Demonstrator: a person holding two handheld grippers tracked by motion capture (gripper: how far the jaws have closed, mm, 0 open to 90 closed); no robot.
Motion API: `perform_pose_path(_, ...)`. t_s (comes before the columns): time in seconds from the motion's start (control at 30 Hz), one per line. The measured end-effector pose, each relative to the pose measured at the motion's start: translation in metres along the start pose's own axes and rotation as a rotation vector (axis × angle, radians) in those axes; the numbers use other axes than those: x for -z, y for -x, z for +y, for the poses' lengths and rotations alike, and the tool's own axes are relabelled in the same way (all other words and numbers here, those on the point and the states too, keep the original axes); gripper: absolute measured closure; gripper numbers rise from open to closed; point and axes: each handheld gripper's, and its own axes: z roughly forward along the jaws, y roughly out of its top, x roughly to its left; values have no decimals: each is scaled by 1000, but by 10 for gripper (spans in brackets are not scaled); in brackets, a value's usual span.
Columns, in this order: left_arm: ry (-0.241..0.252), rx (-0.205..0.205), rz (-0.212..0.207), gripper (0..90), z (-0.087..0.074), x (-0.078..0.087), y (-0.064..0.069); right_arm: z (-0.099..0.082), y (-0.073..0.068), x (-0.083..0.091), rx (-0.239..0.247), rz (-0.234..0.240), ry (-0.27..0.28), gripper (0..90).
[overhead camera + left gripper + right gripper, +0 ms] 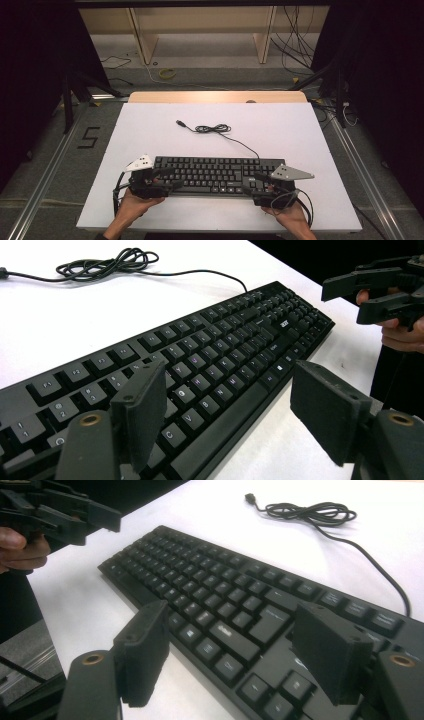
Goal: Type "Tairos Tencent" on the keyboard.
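Two grippers flank one black keyboard (212, 174) on the white table (150, 135). The left gripper (167, 178) sits at its left end, jaws spread wide over the near-left corner, pads clear of the keys. The right gripper (252, 184) mirrors it at the right end, jaws likewise wide, the near edge between them untouched. Each hand (left hand (132, 205), right hand (287, 216)) comes in low from the near edge, grippers pointing inward. Beyond both, the keyboard's cable (212, 129) lies coiled.
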Motion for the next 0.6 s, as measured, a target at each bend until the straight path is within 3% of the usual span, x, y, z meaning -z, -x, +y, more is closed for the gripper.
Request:
perform_pose_path(0.33, 13, 6, 4, 275, -10, 6, 3, -12, 4, 15, -10, -25, 16, 320)
perform_pose_path(0.6, 11, -5, 14, 264, -16, 7, 6, -16, 4, 17, -15, -27, 20, 319)
